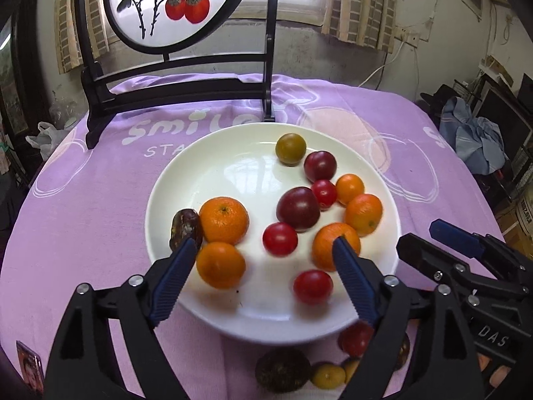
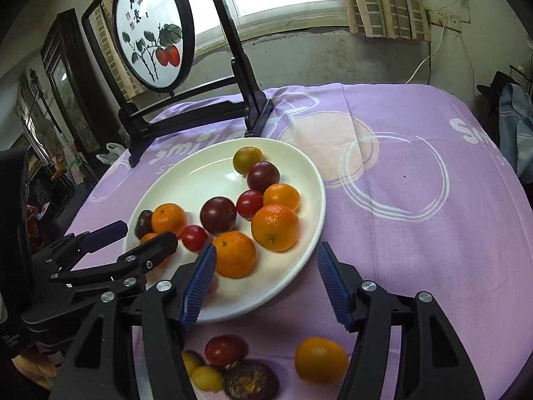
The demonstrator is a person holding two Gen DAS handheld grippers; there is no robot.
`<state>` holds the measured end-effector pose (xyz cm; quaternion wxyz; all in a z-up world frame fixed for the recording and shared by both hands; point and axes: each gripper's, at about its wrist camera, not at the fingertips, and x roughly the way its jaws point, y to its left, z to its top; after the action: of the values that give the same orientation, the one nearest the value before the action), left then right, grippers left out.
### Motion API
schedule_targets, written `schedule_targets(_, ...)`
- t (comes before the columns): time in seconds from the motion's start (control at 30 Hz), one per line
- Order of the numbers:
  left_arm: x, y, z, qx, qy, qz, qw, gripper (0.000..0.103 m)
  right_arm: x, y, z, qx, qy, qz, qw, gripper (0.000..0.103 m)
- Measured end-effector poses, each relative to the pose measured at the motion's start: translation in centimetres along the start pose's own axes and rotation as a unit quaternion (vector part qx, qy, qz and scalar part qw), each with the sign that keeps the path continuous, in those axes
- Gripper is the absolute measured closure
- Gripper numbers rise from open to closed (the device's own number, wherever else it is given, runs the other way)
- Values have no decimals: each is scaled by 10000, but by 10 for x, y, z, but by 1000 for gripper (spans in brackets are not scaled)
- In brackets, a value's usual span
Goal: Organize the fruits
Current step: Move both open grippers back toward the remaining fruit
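A white plate point(image 1: 213, 166) on the purple cloth holds several fruits: mandarins point(image 1: 224, 220), red cherry tomatoes point(image 1: 279, 238), dark purple tomatoes point(image 1: 298, 209), a green-yellow tomato point(image 1: 290, 149) and a brown date point(image 1: 185, 228). My left gripper point(image 1: 266, 243) is open and empty above the plate's near half. My right gripper point(image 2: 266, 253) is open and empty over the plate's near right rim point(image 2: 299, 260); it also shows in the left wrist view point(image 1: 429, 236). Loose fruits lie on the cloth before the plate: a red tomato point(image 2: 222, 350), an orange tomato point(image 2: 320, 360), yellow ones point(image 2: 206, 378) and a dark wrinkled fruit point(image 2: 250, 381).
A black-framed round screen painted with persimmons point(image 1: 166, 3) stands at the table's back left. The purple cloth point(image 2: 416, 173) spreads to the right of the plate. A wall, window and cluttered shelves surround the table.
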<state>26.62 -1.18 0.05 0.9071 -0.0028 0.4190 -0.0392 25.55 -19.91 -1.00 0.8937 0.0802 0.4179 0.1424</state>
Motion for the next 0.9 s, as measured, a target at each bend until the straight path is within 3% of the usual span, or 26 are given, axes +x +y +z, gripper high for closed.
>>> schedule_targets(0.1, -19, -3, -10, 82, -119, -5, 9999, 13, -17, -1, -12, 85, -37, 90, 9999, 32)
schedule_targets(0.23, -44, -2, -30, -2, -174, -279, 9995, 10, -40, -4, -31, 188, -101, 130, 9997, 25)
schedule_targets(0.63, -71, 3, -105, -225, 136, -825, 9962, 8, -73, 6, -77, 244, 20, -27, 9997, 25)
schedule_targets(0.77, -69, 6, -117, -107, -131, -635, 9978, 8, -75, 15, -86, 182, 9, -150, 9997, 14)
schedule_targets(0.83, -69, 9, -122, -34, -309, -562, 9979, 8, -72, 19, -93, 119, -89, -197, 9997, 14)
schedule_targets(0.9, -66, 13, -121, -10, -234, -463, 9987, 8, -67, 19, -99, 77, -187, -197, 9996, 14)
